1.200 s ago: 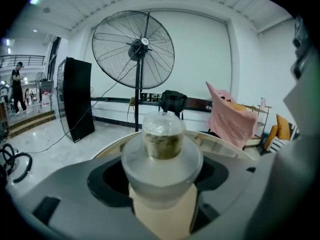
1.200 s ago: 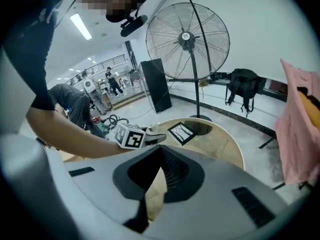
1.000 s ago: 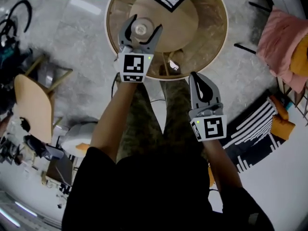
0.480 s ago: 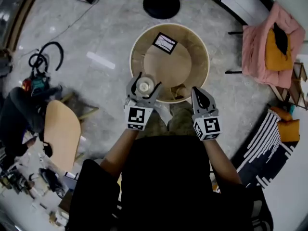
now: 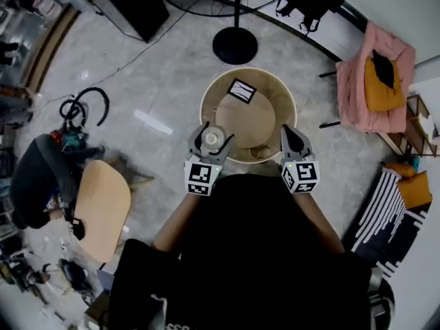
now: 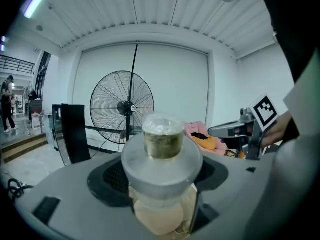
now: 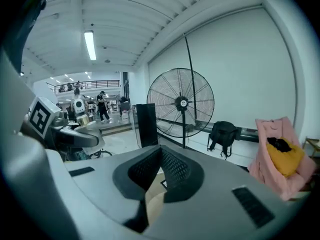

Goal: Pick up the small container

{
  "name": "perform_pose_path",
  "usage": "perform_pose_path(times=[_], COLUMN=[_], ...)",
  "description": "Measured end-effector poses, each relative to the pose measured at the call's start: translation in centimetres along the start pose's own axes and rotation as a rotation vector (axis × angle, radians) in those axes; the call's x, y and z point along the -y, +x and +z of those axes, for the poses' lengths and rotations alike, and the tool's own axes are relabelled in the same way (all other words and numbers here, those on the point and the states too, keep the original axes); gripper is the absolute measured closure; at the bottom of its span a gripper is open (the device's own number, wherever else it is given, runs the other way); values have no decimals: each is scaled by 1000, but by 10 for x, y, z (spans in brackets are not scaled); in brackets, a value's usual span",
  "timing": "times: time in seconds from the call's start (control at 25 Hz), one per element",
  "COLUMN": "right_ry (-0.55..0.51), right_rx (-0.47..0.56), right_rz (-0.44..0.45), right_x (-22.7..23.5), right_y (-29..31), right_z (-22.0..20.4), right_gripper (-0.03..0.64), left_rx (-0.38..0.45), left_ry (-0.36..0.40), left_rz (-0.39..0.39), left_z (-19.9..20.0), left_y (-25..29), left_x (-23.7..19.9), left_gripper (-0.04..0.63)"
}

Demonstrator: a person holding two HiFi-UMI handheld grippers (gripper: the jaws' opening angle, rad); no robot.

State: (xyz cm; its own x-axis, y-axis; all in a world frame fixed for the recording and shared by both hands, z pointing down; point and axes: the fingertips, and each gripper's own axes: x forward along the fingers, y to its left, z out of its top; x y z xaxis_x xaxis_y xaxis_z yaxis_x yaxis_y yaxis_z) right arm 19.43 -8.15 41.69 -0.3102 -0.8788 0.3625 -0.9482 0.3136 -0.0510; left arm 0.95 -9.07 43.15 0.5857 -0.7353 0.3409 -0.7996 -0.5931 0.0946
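While the left tool (image 5: 212,137) gripped the container (image 6: 163,134) over the surface (image 5: 276,96), the right tool (image 5: 289,133) was clenched, empty.

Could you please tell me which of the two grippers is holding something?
The left gripper: its jaws grip the small container, whereas the right gripper has its jaws shut together on nothing.
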Motion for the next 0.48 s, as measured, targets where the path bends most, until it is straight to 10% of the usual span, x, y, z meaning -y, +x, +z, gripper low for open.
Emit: perform_pose_path(times=[0.48], right_ry=[-54], right_rx=[81], right_rz=[-110], right_x=[25], right_y=[6], right_z=[47], right_gripper=[595], left_rx=[71], left_ry=[-8], left_rz=[23], left_z=[32], left_y=[-10], left_x=[-22], left_gripper=[247])
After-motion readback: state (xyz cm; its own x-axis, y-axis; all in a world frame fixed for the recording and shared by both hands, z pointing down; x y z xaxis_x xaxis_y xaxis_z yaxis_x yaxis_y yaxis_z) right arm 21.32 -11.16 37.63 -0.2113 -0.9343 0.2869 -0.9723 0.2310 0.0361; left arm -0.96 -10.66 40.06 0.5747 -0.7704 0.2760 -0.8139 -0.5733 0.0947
